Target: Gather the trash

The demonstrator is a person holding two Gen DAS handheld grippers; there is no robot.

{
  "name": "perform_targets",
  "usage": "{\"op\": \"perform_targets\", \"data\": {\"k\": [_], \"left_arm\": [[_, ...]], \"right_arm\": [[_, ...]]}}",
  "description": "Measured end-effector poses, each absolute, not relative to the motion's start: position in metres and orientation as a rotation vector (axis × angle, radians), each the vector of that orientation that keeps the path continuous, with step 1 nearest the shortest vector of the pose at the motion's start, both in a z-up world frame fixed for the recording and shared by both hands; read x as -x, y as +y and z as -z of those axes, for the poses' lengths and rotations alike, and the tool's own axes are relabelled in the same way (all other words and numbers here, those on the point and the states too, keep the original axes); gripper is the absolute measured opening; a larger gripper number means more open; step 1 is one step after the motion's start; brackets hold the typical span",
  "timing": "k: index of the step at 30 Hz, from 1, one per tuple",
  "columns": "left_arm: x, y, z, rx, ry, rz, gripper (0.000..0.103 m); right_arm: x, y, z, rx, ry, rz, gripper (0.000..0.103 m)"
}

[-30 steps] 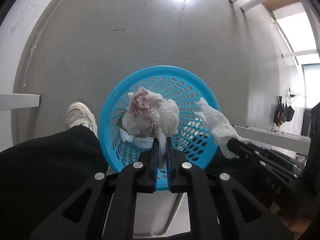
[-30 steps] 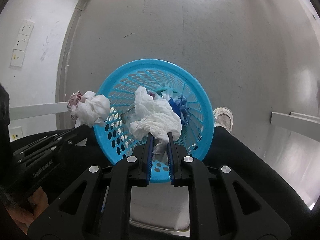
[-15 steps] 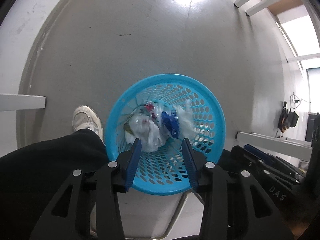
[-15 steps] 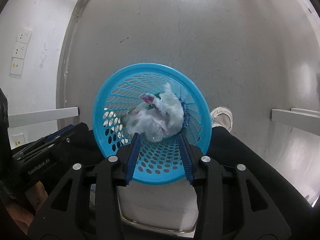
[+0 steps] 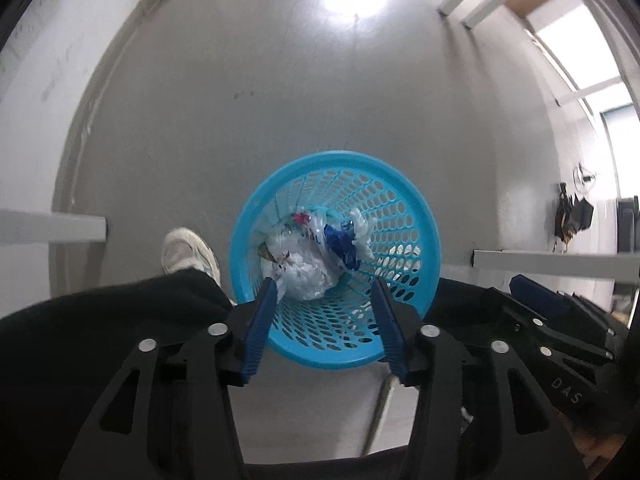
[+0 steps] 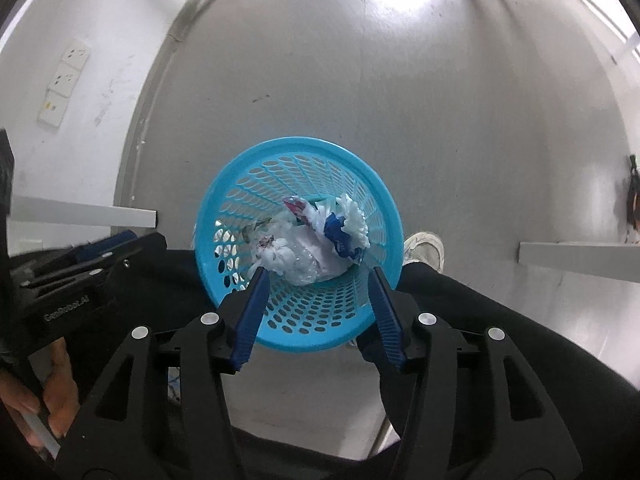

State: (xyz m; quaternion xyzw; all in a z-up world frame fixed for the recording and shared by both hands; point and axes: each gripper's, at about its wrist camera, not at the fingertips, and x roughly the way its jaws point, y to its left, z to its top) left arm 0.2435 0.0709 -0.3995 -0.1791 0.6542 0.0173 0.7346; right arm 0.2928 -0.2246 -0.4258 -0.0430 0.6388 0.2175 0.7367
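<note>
A grey floor (image 5: 320, 92) meets white walls. The basket (image 5: 424, 248) stands there holding the trash (image 5: 308, 276); both left tongs (image 5: 326, 292) and right tongs (image 6: 318, 280) hang above it, spread apart, empty.

Not much to read here tbh. The black plastic body of the right gripper (image 5: 560, 364) has "DAS" on it in pale letters, seen from the left wrist. The black plastic body of the left gripper (image 6: 68, 300) says "GenRobot.AI", a bit blurry. Nothing else is legible.
</note>
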Motion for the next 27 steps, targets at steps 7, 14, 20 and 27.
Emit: {"op": "perform_targets", "data": {"k": [7, 14, 20, 27], "left_arm": [[-0.208, 0.061, 0.357, 0.290, 1.327, 0.019, 0.057], [-0.173, 0.059, 0.324, 0.262, 1.236, 0.064, 0.072], [-0.151, 0.059, 0.312, 0.231, 1.207, 0.091, 0.088], [-0.151, 0.068, 0.318, 0.304, 1.208, 0.117, 0.097]], "right_arm": [[-0.260, -0.236, 0.389, 0.094, 1.298, -0.489, 0.055], [-0.222, -0.254, 0.355, 0.078, 1.209, -0.538, 0.071], [-0.206, -0.268, 0.339, 0.077, 1.168, -0.529, 0.089], [-0.206, -0.271, 0.341, 0.059, 1.177, -0.526, 0.094]]}}
